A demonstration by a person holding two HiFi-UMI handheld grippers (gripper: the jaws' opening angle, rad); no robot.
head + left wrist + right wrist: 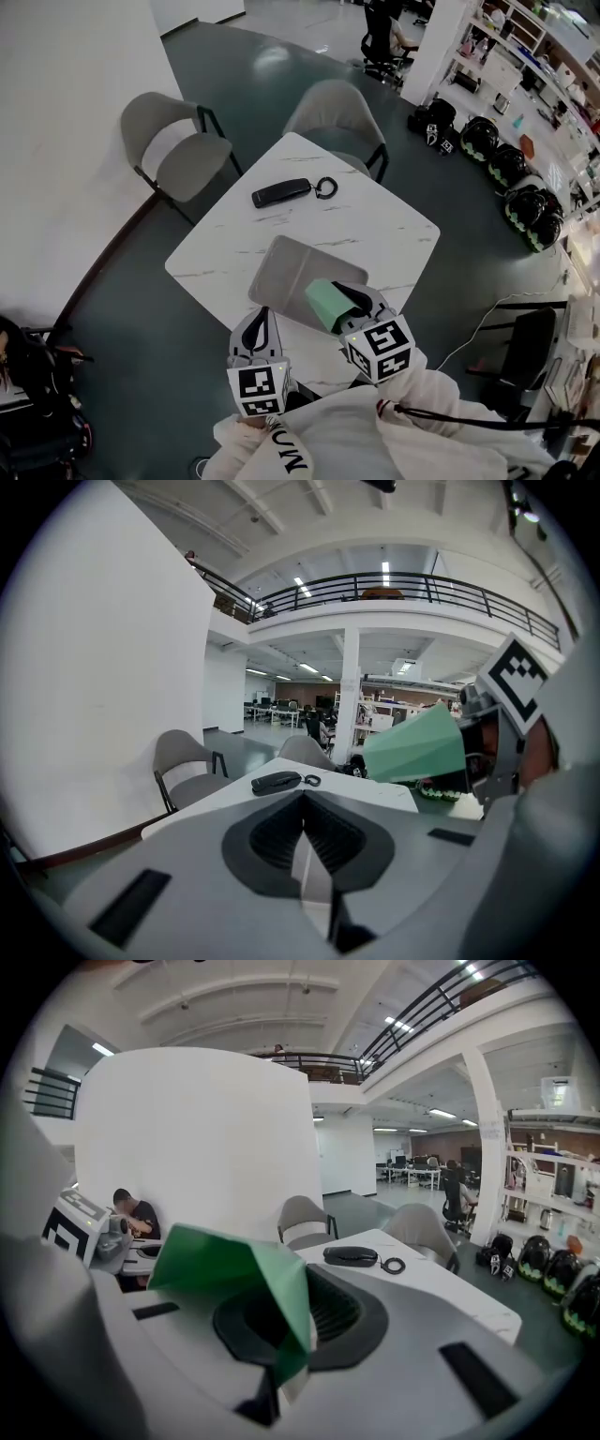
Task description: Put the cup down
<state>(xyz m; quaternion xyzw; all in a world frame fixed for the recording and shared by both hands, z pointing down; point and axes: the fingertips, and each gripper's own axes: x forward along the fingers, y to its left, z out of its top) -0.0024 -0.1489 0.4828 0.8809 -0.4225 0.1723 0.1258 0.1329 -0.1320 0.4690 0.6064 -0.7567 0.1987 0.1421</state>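
A light green paper cup (325,305) lies tilted on its side in my right gripper (349,302), which is shut on the cup's rim above the near edge of a grey tray (291,267). In the right gripper view the cup (234,1265) covers the left jaw, its wall pinched between the pads. My left gripper (261,321) hovers just left of it over the table's near edge, shut and holding nothing. In the left gripper view the cup (417,747) hangs at the upper right, off the table top.
The white marble table (375,230) carries a black handset (280,192) with a coiled cord at its far side. Two grey chairs (178,150) (333,112) stand beyond it. Dark helmets (506,169) line the floor at the right, by shelves.
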